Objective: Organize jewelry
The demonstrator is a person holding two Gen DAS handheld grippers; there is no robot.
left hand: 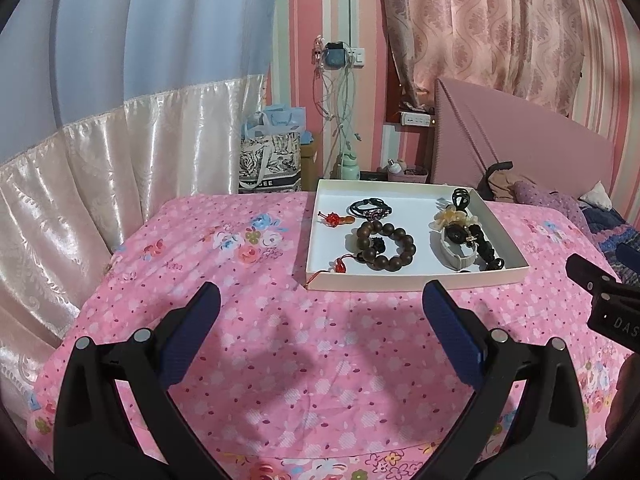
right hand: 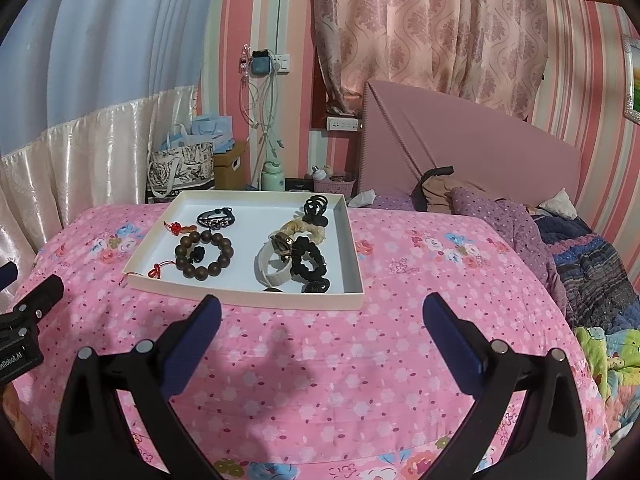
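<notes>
Pink flowered bedspread (left hand: 280, 360) on a bed, striped wall and curtains behind. On it a shallow white tray (left hand: 416, 278), already with all visible jewelry inside: wooden bead bracelet (left hand: 386, 246), dark cord bracelet (left hand: 370, 208), red knot charms (left hand: 332, 219) on the left side; black hair ties (right hand: 308, 260) and a pale band (right hand: 276, 272) heaped on the right. Left gripper (left hand: 320, 328) and right gripper (right hand: 320, 332) near the tray, jaws spread wide, nothing between them. No loose pieces on the bedspread; probably near the end, perhaps only untangling of the right heap left.
</notes>
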